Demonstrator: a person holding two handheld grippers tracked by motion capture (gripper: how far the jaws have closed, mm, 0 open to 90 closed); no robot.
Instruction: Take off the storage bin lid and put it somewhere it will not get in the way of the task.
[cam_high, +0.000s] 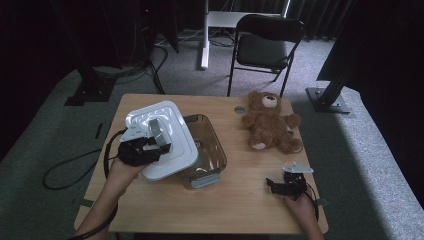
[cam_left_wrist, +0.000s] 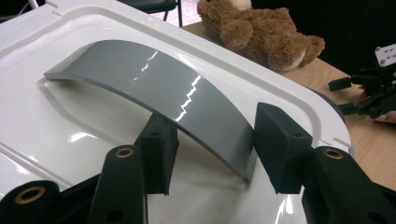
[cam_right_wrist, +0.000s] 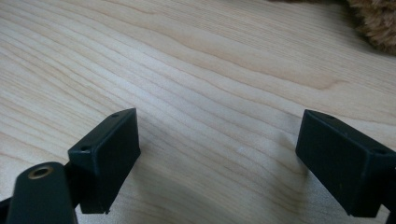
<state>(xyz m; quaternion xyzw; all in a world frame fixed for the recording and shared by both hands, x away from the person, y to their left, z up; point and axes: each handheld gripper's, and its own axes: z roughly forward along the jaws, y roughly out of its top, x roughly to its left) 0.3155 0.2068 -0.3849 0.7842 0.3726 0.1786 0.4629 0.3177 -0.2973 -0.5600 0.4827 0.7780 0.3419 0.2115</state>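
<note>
A white lid (cam_high: 170, 150) with a grey arched handle (cam_left_wrist: 154, 84) hangs tilted over the left part of a clear brownish container (cam_high: 212, 150). My left gripper (cam_high: 149, 144) is shut on that handle (cam_high: 156, 131); in the left gripper view its pads (cam_left_wrist: 159, 154) press the handle's near end from both sides, around the left gripper (cam_left_wrist: 217, 140). A brown teddy bear (cam_high: 270, 125) lies at the back right of the table (cam_high: 240, 205). Near the front right, my right gripper (cam_high: 276, 185) stands open just above bare wood, with nothing between the jaws of the right gripper (cam_right_wrist: 219, 140).
The teddy bear (cam_left_wrist: 261, 32) and the right gripper (cam_left_wrist: 369, 93) show beyond the lid in the left gripper view. A black folding chair (cam_high: 265, 45) stands behind the table. Cables trail off the table's left edge onto the carpet.
</note>
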